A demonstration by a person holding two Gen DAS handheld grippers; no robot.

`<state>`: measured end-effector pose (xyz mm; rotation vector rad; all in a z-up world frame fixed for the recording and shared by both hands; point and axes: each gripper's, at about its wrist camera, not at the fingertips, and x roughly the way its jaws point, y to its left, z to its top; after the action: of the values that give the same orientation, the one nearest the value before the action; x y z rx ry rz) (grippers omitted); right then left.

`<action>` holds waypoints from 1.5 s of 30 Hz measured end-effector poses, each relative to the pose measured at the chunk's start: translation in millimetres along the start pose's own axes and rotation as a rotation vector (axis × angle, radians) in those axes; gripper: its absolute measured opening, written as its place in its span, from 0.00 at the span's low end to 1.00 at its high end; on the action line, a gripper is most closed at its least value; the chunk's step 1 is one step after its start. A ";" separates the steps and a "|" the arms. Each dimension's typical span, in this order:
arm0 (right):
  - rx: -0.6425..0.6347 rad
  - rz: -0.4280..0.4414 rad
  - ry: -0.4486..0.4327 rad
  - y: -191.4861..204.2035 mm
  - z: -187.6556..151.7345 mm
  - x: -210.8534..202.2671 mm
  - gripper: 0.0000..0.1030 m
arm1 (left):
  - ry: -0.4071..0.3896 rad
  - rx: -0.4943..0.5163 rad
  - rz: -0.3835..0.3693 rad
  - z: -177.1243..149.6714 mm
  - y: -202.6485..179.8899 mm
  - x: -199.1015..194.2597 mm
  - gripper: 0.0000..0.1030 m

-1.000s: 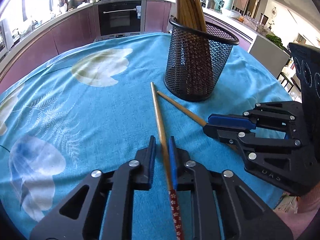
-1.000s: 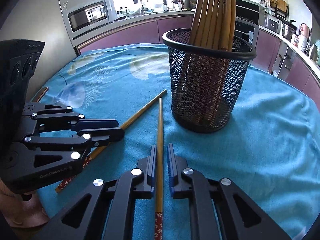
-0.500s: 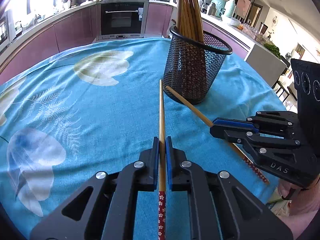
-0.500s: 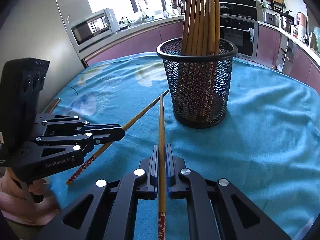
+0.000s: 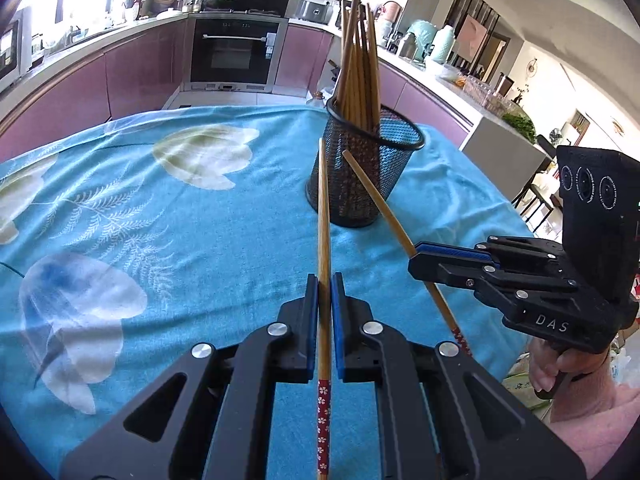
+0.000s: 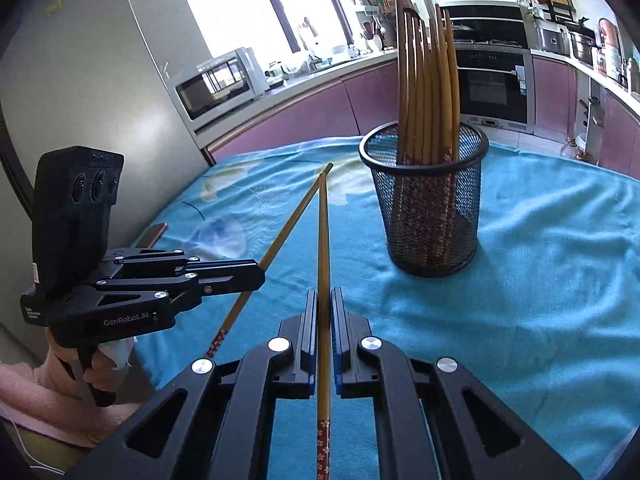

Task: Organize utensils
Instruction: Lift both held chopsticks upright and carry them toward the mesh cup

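Note:
A black mesh holder [image 5: 360,184] [image 6: 432,216] stands on the blue flowered tablecloth [image 5: 160,240] with several wooden chopsticks [image 5: 358,60] upright in it. My left gripper [image 5: 325,280] is shut on a chopstick [image 5: 324,220] with a red patterned end. That chopstick is held off the cloth, its tip pointing toward the holder. My right gripper [image 6: 324,296] is shut on a second chopstick [image 6: 323,232], also raised, tip left of the holder. Each gripper appears in the other's view: the right gripper [image 5: 416,258] and the left gripper [image 6: 260,276], each with its chopstick.
The tablecloth's edge [image 5: 492,200] drops off close behind and right of the holder. Purple kitchen cabinets with an oven [image 5: 236,52] and a microwave [image 6: 224,84] ring the table, and a grey fridge [image 6: 100,80] stands at the left. A hand in a pink sleeve [image 5: 576,396] holds the right gripper.
Both grippers closed fully on their chopsticks and lifted them off the cloth. The tips have risen and the holder now looks farther away and lower.

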<state>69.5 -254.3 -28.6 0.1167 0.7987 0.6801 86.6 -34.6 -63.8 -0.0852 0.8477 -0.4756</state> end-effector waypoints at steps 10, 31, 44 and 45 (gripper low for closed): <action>0.029 0.043 -0.068 -1.3 8.3 -19.8 0.05 | -0.065 0.010 -0.054 8.2 -8.7 -28.8 0.07; 0.036 0.056 -0.184 -9.6 24.8 -51.7 0.05 | -0.154 0.024 -0.107 29.8 -19.4 -56.2 0.07; 0.016 0.054 -0.215 -7.3 38.5 -57.2 0.05 | -0.180 0.045 -0.096 39.7 -28.3 -57.8 0.07; 0.015 0.053 -0.216 -7.5 39.0 -57.0 0.05 | -0.181 0.046 -0.095 40.6 -28.6 -57.9 0.07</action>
<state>72.0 -288.7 31.7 0.2220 0.5949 0.6986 73.4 -39.4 11.1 -0.1243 0.6567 -0.5677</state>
